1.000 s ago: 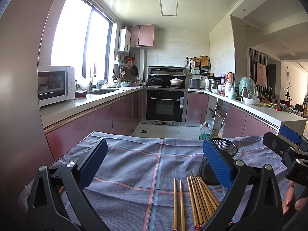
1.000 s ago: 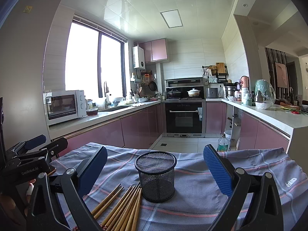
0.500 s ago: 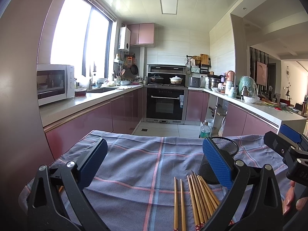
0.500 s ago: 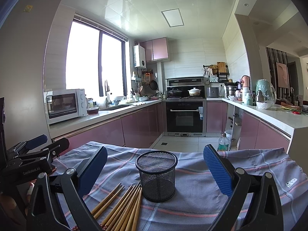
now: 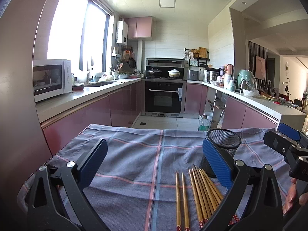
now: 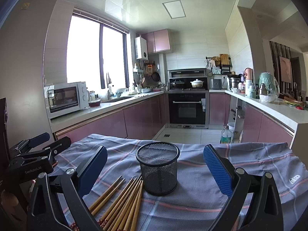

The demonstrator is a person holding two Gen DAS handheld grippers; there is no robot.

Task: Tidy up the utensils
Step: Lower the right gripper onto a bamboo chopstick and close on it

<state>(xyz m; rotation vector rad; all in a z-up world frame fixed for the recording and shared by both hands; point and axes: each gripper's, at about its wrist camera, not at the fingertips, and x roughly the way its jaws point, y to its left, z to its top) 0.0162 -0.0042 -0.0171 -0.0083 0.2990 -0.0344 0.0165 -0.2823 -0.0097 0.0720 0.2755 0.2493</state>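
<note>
Several bamboo chopsticks (image 5: 200, 194) lie side by side on a grey checked cloth (image 5: 138, 163), tips toward a black mesh cup (image 5: 224, 144) that stands upright and looks empty. My left gripper (image 5: 154, 163) is open and empty, above the cloth, left of the chopsticks. In the right wrist view the cup (image 6: 158, 168) stands between the open fingers of my right gripper (image 6: 155, 170), with the chopsticks (image 6: 123, 202) fanned at its left. The right gripper holds nothing. The right gripper shows at the right of the left wrist view (image 5: 284, 142), and the left gripper at the left of the right wrist view (image 6: 36, 152).
The cloth-covered table ends at its far edge (image 6: 192, 143), with kitchen floor beyond. Pink cabinets and counters run along both sides, with a microwave (image 6: 66, 98) on the left and an oven (image 6: 187, 108) at the back. A bottle (image 6: 225, 135) stands on the floor.
Both views have tilted very slightly. The chopsticks, the cup and both open grippers stay as they were.
</note>
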